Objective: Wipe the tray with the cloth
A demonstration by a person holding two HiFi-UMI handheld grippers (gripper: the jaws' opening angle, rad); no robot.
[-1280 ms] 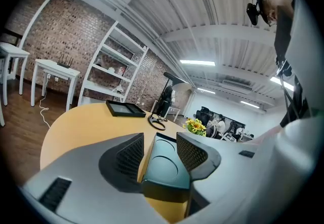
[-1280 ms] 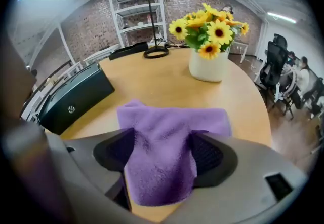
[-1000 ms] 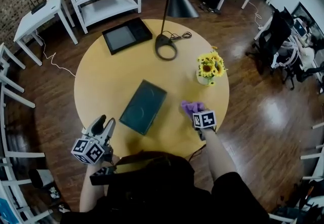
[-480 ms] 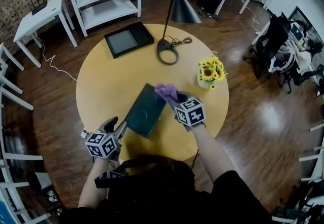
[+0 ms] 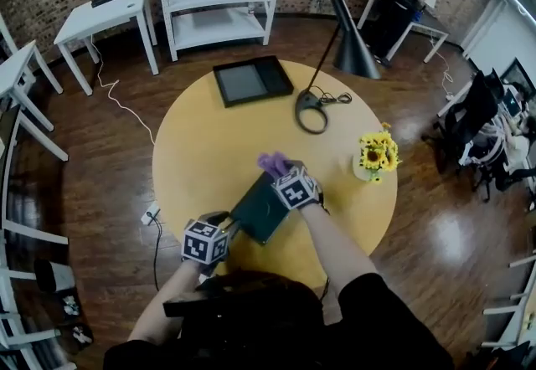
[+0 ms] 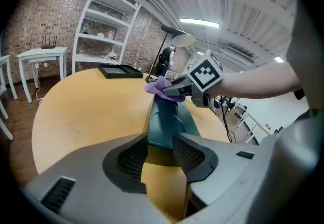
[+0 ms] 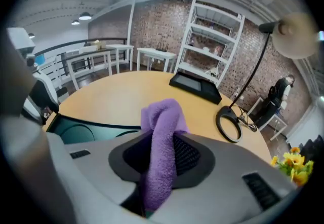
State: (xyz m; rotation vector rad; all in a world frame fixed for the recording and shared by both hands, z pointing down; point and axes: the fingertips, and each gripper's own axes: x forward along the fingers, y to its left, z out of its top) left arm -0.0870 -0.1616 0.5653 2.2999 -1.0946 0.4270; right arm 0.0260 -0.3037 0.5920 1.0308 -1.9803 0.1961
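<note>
- Two claws met at the tray (image 5: 258, 211), which lay on the round surface (image 5: 201, 151) toward its near edge.
- At the tray's near left corner, the left claw (image 5: 229, 226) was closing its jaws. In the left gripper view the tray's near end (image 6: 167, 121) sat right at the tips of the left claw (image 6: 161, 145). Bare surface showed in the gap between them, so there was no grip yet. It was probably placed there to steady the tray against the rubbing.
- Clamped in the right claw (image 5: 281, 172) was the purple cloth (image 5: 272, 163). A thick fold of cloth (image 7: 163, 132) stood up between the pads of the right claw (image 7: 162, 159), leaving enough hanging free to wipe with.
- From the left gripper view the cloth (image 6: 158, 86) sat at the tray's far end, a fair place to start a stroke back toward the person.
- Much of the tray's right side was covered by the right claw and forearm in the head view.
- No view showed clearly whether the cloth actually pressed on the tray or hung just above it.
- Only a dark sliver of tray (image 7: 76, 127) showed in the right gripper view, cut off by the claw's body.
</note>
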